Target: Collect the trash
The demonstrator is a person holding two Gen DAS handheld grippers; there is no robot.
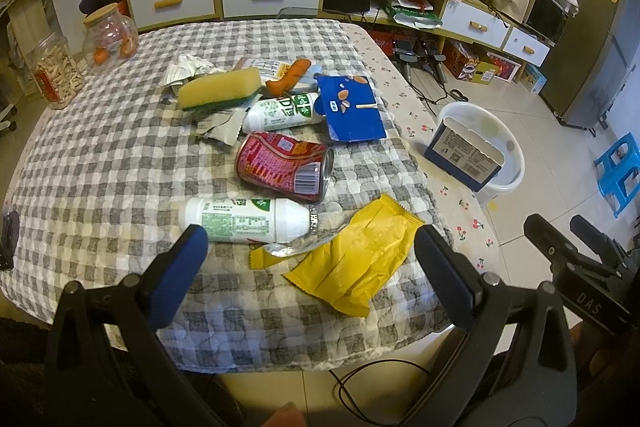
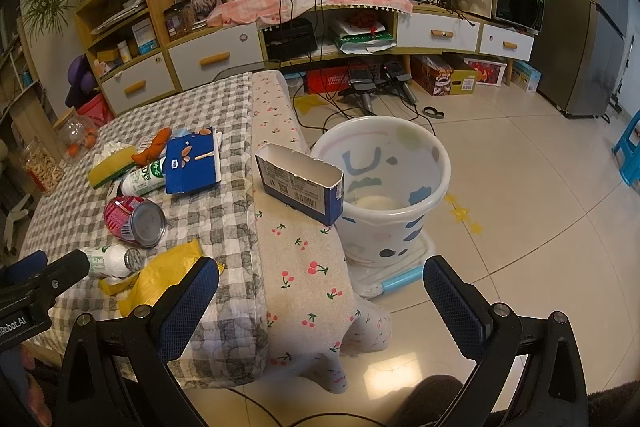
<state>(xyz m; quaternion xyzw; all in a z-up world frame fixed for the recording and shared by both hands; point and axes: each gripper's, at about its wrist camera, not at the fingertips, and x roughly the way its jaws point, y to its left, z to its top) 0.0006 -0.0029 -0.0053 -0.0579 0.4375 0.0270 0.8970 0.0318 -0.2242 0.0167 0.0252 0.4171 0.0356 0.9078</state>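
**Both grippers empty, trash spread on the table, bin waiting at the corner**

Left wrist view: the left gripper (image 1: 310, 247) hangs with its fingers wide apart and nothing between them, low over the near edge of the checked table cover (image 1: 100, 155). Just ahead lie a white bottle (image 1: 244, 214) on its side and a yellow wrapper (image 1: 356, 259), the wrapper partly between the fingertips' line of reach. I judge the wrapper the easiest first pick: come down flat, pinch a raised fold, not the quilt beneath. The bottle should be taken across its body, since it may roll. Behind these sit a dented red can (image 1: 284, 167), a 2nd white bottle (image 1: 280, 113), a flattened blue carton (image 1: 352, 111), a yellow sponge (image 1: 220, 89), crumpled paper (image 1: 188, 69) and an orange-handled tool (image 1: 288, 77), closely packed and partly overlapping. 2 glass jars (image 1: 108, 39) stand well apart at the far left; they look like keepers, not trash.

Right wrist view: the right gripper (image 2: 320, 283) is likewise spread and empty, above the table's corner. The white bin (image 2: 384, 195) stands on the floor just beside the cherry-print cloth (image 2: 296, 259). An open blue box (image 2: 300, 183) sits at the table edge, in front of the bin's rim; it stands in the path and could be knocked. Cables (image 2: 340, 107) trail on the floor beyond.
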